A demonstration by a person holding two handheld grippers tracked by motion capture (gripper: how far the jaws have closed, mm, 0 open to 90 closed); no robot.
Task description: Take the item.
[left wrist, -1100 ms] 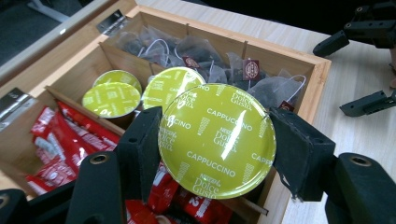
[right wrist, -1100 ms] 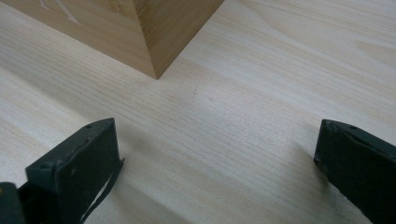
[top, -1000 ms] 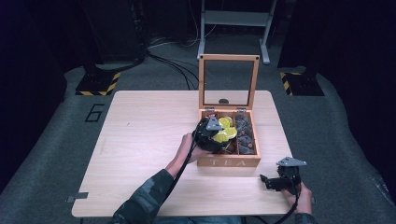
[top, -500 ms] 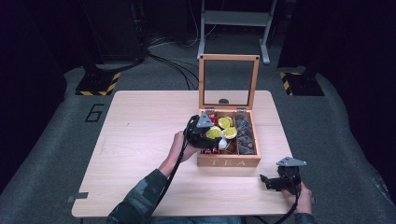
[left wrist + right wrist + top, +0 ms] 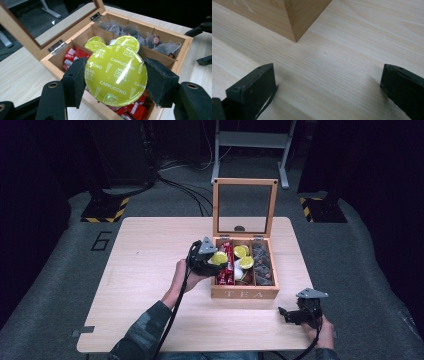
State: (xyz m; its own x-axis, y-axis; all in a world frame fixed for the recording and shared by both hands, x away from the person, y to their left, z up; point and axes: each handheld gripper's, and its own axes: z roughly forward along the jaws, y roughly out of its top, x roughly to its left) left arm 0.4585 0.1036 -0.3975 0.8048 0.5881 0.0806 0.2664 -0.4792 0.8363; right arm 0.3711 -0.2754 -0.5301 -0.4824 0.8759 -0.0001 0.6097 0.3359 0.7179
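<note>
Left tongs (image 5: pixel 115 82) gripping a Cappuccino capsule (image 5: pixel 115 75) over the tea box (image 5: pixel 244 293)

In the centre of the left gripper view, the two black jaws are pinching the green Dolce Gusto capsule by its edges, foil lid facing the camera, just above the box's near-left corner. The wooden box is sitting mid-frame on the bench (image 5: pixel 150 250) in the high view, its glass lid (image 5: pixel 245 209) standing open; red sachets (image 5: pixel 228 260) are filling the left compartment, more green capsules (image 5: pixel 128 42) the middle, tea bags (image 5: pixel 155 41) the right. At lower right of the high view, the right tongs (image 5: pixel 284 314) are resting wide open on the bench, empty, near the box's corner.
</note>
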